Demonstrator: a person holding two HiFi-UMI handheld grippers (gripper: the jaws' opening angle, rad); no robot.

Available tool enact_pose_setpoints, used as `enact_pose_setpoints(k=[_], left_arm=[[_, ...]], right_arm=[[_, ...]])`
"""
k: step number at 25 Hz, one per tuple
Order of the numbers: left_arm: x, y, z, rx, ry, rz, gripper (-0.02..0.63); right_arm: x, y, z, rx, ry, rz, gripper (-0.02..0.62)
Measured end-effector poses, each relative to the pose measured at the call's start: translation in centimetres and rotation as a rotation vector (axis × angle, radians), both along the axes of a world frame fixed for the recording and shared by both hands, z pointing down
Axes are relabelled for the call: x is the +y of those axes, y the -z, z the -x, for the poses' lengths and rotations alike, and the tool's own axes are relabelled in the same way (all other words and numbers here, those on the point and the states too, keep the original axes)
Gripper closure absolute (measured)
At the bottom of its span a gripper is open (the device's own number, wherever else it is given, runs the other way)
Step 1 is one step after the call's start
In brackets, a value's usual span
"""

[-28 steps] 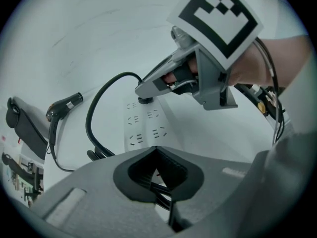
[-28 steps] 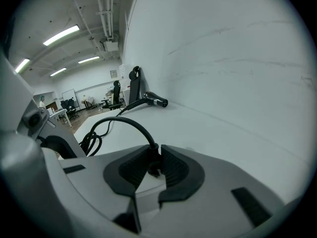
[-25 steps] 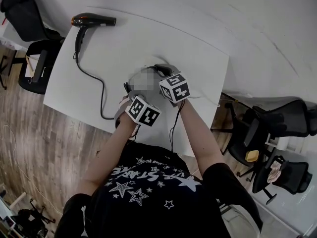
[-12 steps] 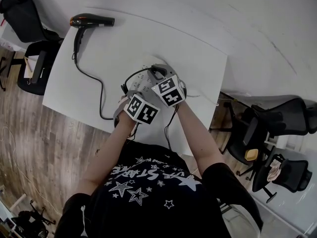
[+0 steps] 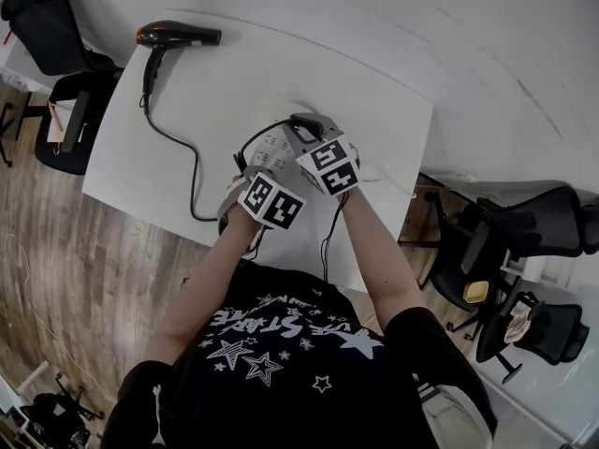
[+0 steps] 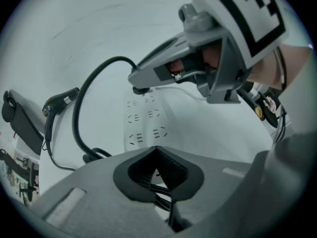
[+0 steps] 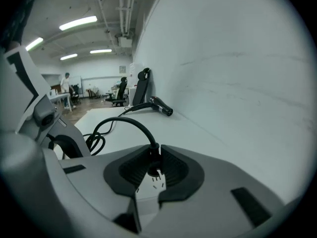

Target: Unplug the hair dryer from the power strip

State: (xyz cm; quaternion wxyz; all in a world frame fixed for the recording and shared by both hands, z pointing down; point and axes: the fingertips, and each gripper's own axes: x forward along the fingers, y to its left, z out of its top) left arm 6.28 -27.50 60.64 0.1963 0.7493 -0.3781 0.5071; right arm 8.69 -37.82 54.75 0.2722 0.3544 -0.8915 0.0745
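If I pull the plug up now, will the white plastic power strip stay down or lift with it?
The white plastic power strip looks slim and light, so it would probably lift with the black plug that the right gripper clamps. Lying flat on the smooth white table, it may also slide.

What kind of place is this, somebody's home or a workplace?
Probably an office or lab workroom: black wheeled office chairs stand around the white rectangular table, long ceiling strip lights hang overhead, and the wood-plank floor stretches away to more workstations.
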Motion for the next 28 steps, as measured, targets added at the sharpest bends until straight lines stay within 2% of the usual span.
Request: enact_pose_setpoints(k=[2, 10, 19, 24, 28], left_arm=[[0.0, 0.0, 0.1, 0.004, 0.003, -0.003, 0.598], [0.3, 0.1, 0.1, 0.029, 0.000, -0.027, 0.598], [0.9, 0.6, 0.3, 0.033, -0.097, -0.087, 0.599], [1.6, 2.4, 0.7, 0.127, -0.135, -0.118, 0.598], [3.3, 5.0, 1.0, 0.298, -0.161, -0.095, 0.598]], right_arm=[[0.2, 0.9, 1.1, 0.042, 0.036, -0.031, 0.523], [1.2, 2.4, 1.5, 0.055, 0.048, -0.060, 0.520], [2.4, 3.5, 1.5, 0.070, -0.003, -0.069, 0.520], [2.4, 4.6, 1.5, 0.073, -0.055, -0.094, 0.520], [2.8, 5.5, 1.1, 0.060, -0.121, -0.104, 0.520]])
